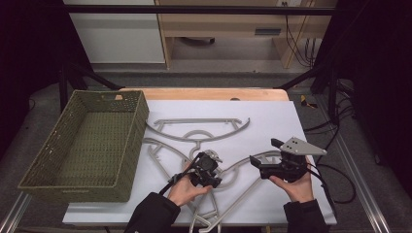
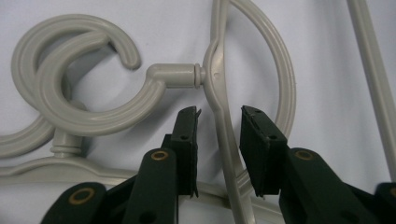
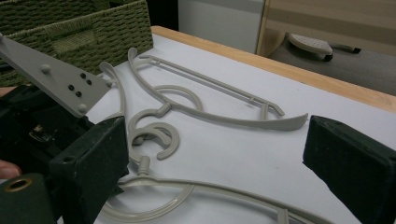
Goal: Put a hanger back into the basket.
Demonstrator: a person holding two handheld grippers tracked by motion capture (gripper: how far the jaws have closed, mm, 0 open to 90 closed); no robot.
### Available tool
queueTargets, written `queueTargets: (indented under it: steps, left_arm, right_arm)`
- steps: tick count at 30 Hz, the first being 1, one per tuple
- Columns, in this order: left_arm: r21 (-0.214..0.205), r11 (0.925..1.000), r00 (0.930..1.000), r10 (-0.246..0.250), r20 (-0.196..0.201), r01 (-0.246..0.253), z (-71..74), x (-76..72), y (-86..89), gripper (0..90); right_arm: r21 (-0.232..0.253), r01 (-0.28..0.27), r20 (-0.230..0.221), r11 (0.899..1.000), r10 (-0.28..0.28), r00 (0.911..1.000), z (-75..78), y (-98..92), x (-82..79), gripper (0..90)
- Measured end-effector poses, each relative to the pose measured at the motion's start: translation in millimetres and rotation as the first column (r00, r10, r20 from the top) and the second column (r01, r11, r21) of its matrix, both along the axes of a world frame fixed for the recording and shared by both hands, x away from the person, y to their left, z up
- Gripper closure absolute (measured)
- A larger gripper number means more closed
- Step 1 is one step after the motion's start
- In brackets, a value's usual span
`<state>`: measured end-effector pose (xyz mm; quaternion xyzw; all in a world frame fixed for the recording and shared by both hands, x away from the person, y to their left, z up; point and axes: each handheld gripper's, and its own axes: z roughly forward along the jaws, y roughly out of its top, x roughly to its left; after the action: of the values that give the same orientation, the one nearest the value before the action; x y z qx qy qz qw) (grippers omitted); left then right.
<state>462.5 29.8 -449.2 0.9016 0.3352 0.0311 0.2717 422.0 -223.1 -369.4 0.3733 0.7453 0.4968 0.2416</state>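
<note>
- We are bringing the left gripper down over the nearest hanger, the one lying closest to us on the bench, just below the neck where its hook joins the body.
- In the left gripper view the hanger's thin arm is running up between the two jaws; there is a gap on either side, so we are judging them as released, not yet grasping.
- We are holding the right gripper just above the bench to the right, its jaws spread wide with nothing between them.
- The green woven basket at the left is standing empty, and three grey hangers are lying on the white sheet, their hooks overlapping near the middle.
- We are judging the work as barely begun: if the hangers are meant for the basket, none is in it, and all three are left to lift.
- The bench is a wooden top under a white sheet; beyond it we are seeing grey floor, pale cabinets, dark frame bars and loose cables at the right.
</note>
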Motion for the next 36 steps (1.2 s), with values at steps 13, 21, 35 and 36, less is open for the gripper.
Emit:
queueTargets:
  steps: [13, 21, 35, 36]
  left_arm:
    - [0.021, 0.9992, 0.9979, 0.034, -0.055, -0.033, -3.0, 1.3, -6.5, 79.1]
    - [0.046, 0.9973, 0.9971, 0.059, -0.049, -0.056, -0.7, -1.1, -8.0, 81.9]
    - [-0.047, 0.9966, 0.9970, 0.069, 0.035, -0.068, 27.6, -10.2, 15.8, 82.7]
    - [-0.047, 0.9966, 0.9970, 0.069, 0.035, -0.068, 27.6, -10.2, 15.8, 82.7]
  right_arm:
    - [-0.002, 0.000, 0.000, 1.000, 0.000, 1.0000, -0.2, 0.3, 0.5, 7.3]
    - [-0.002, -0.002, -0.004, 1.000, 0.002, 1.0000, -0.5, 0.7, 0.6, 7.3]
    - [0.005, 0.002, 0.003, 1.000, -0.002, 1.0000, 1.5, -1.7, -0.8, 7.6]
    - [0.005, 0.002, 0.003, 1.000, -0.002, 1.0000, 1.5, -1.7, -0.8, 7.6]
